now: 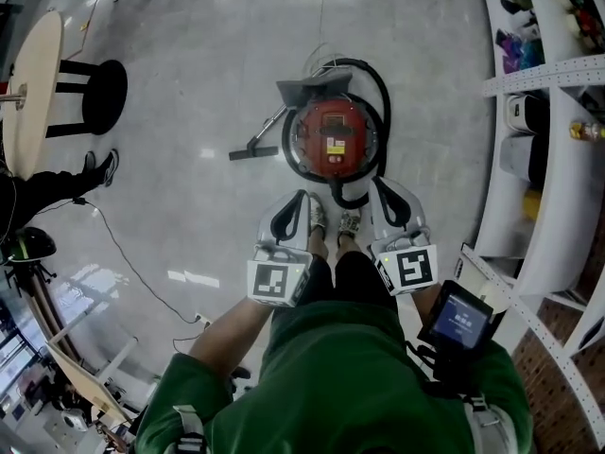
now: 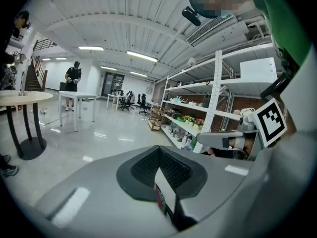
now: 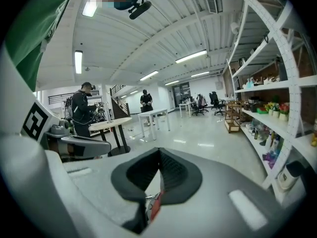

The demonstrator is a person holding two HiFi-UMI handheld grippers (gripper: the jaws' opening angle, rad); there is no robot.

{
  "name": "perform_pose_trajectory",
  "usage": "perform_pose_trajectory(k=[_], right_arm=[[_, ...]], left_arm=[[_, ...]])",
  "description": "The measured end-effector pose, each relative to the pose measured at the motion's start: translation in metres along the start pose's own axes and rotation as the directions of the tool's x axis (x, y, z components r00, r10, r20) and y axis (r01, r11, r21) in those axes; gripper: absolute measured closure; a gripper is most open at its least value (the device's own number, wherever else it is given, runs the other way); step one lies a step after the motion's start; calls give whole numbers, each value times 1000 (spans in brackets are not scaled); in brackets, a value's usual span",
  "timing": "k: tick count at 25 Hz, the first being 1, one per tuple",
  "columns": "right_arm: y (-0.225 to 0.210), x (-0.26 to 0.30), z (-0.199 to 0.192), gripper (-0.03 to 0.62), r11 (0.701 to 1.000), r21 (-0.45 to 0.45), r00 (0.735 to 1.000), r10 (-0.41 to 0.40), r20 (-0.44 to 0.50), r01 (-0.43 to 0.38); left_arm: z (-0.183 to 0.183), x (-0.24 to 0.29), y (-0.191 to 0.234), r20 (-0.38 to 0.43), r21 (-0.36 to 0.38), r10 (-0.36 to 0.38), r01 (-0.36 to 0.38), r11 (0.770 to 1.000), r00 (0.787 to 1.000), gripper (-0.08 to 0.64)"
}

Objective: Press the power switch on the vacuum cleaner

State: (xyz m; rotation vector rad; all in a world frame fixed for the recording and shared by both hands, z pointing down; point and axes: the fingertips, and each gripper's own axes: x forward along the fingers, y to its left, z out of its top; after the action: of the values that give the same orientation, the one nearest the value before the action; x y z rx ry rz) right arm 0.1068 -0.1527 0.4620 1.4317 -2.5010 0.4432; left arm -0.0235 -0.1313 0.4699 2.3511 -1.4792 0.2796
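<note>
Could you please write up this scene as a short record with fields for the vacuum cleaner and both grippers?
vacuum cleaner: red canister on the floor, just ahead of the person's feet
hose: black, looped round the canister
left gripper: jaws together, nothing between them
right gripper: jaws together, nothing between them
power switch: not discernible
shelves: on the right

Vacuum cleaner [image 1: 333, 138]: one, red, round.
Hose [image 1: 387, 112]: one, black loop.
Floor nozzle [image 1: 252, 150]: one.
Grippers: two, left gripper [image 1: 299, 199] and right gripper [image 1: 380, 185].
Marker cubes [image 1: 280, 282]: two, one per gripper.
Wearer's shoes [image 1: 317, 216]: two.
Round table [image 1: 28, 83]: one.
Black disc base [image 1: 106, 95]: one.
Screen unit [image 1: 460, 318]: one.
Shelf rack [image 1: 558, 130]: one.
Standing people, right gripper view: two, person by round table [image 3: 81, 108] and person by white table [image 3: 145, 99].
</note>
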Motion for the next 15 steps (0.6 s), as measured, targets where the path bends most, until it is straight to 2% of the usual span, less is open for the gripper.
perform_pose_trajectory(k=[5, 8, 15], right_arm=[[-7, 21, -36, 592, 1000, 9, 999, 5, -50, -4], [-11, 34, -59, 592, 1000, 16, 997, 10, -78, -9], [-15, 61, -106, 592, 1000, 10, 991, 27, -133, -26]], left_arm=[[-31, 19, 5, -77, -25, -7, 5, 1000, 997, 552], [-54, 31, 12, -82, -38, -2, -1, 999, 997, 552], [-95, 50, 23, -156, -51, 4, -13, 999, 988, 552]])
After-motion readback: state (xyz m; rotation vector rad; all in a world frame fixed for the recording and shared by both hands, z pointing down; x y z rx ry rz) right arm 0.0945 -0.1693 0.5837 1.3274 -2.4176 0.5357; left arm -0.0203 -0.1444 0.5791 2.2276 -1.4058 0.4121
